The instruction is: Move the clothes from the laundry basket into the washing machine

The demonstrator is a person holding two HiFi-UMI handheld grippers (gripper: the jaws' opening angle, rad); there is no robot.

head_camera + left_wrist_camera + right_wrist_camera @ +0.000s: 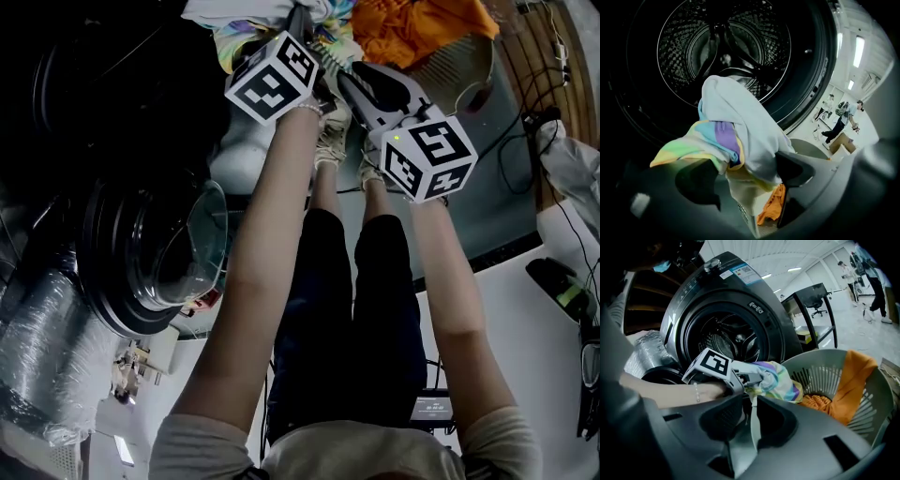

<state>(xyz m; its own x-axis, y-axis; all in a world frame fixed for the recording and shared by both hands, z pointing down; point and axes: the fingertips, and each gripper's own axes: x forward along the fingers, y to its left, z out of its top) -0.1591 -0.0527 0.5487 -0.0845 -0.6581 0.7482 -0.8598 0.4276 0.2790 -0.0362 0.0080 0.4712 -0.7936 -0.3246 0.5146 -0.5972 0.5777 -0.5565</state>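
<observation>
A pastel striped and white garment (740, 136) lies across my left gripper (745, 176), right in front of the washing machine's dark drum (724, 51). Its jaws stand wide apart and open, the cloth draped loosely between and over them. My right gripper (749, 416) is shut on a pale strip of the same garment (776, 380), just behind the left gripper (757, 376). In the head view both marker cubes sit near the top, at the garment (248, 33). The grey laundry basket (820, 376) holds orange clothes (855, 380).
The washer's round glass door (159, 248) hangs open at the left. A silver duct hose (47, 347) lies beside the machine. Cables (525, 141) trail over the floor at the right. A black desk with a chair (813, 301) and people (841, 119) are far behind.
</observation>
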